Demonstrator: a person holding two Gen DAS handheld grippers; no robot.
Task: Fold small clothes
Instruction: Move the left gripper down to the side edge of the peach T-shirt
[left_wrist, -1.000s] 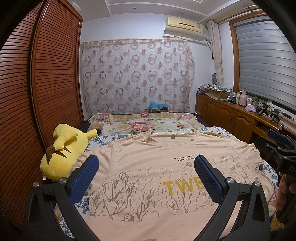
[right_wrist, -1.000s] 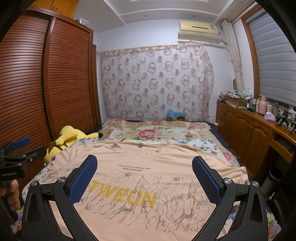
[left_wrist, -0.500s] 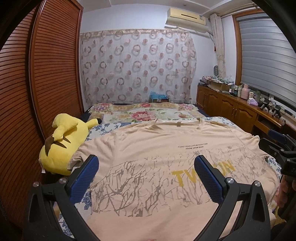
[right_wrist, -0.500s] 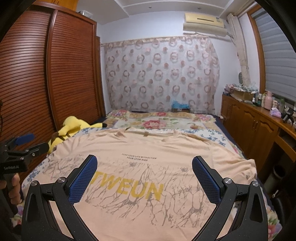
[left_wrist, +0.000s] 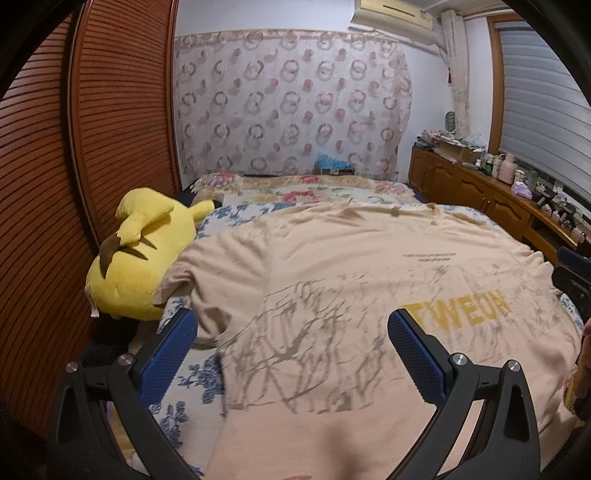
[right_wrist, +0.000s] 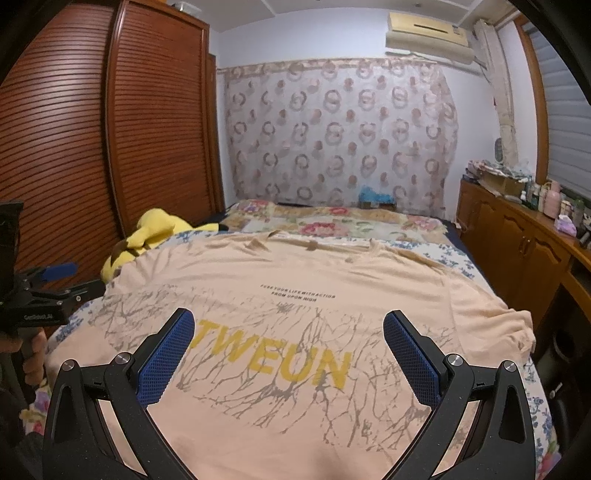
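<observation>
Right wrist view: T-shirt (right_wrist: 295, 314) lies flat lengthwise, collar pointing away; both grippers' jaws spread, empty.

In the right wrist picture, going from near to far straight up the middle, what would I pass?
Open right hand-held gripper → peach T-shirt → floral quilt → blue bundle → circle-patterned curtain.
</observation>
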